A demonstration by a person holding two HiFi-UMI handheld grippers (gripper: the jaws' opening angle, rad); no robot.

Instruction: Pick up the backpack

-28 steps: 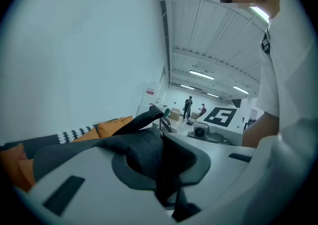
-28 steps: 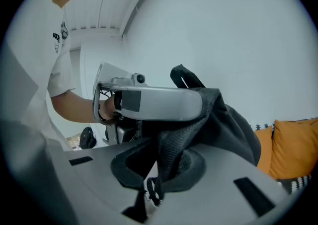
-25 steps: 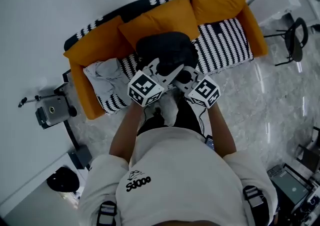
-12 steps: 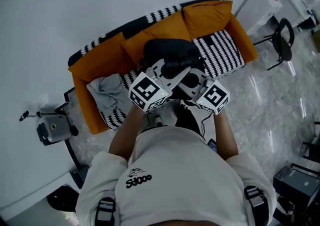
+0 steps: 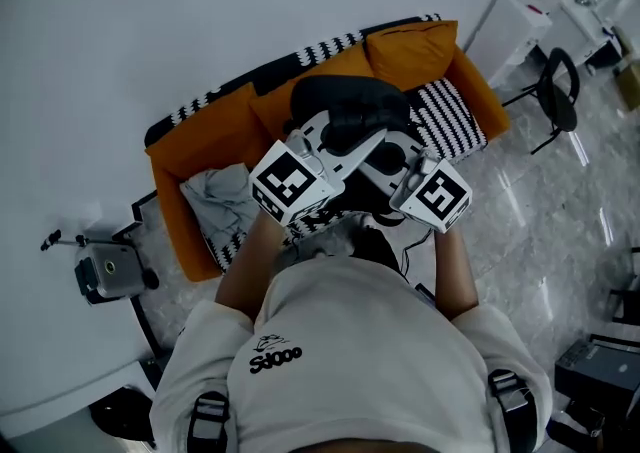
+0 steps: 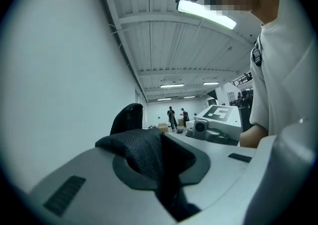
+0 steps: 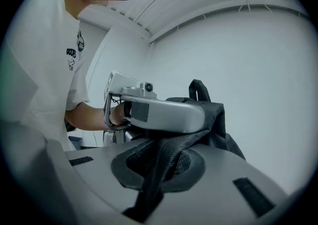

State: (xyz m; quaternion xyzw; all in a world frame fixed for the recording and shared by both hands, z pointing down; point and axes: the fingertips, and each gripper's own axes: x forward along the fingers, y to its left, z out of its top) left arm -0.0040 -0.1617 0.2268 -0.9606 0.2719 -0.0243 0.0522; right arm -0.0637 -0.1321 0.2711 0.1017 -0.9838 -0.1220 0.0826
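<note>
– Checking the left gripper (image 6: 159,167) first: what state?
– Jaws drawn narrow, pads clamped on a black mesh strap (image 6: 141,147) that runs up between them. Nothing else in the grip.
– And the right gripper (image 7: 158,172)?
– Same finding. Jaws narrow, pinching a black woven strap (image 7: 171,149) that climbs from the pads toward the bag. Whether the two tools hold one strap or two, I cannot tell.
– Location of the backpack (image 5: 335,101)?
– Head view, upper centre of the frame. It is black and sits against the orange cushions (image 5: 205,121) of the sofa (image 5: 450,113), which has a striped cover. Both grippers meet at its near side, marker cubes toward the person. Contact with the seat is hidden by the tools.
– Other items?
– Grey cloth (image 5: 215,191) lies at the sofa's left end. A black chair (image 5: 555,91) stands at upper right.
</note>
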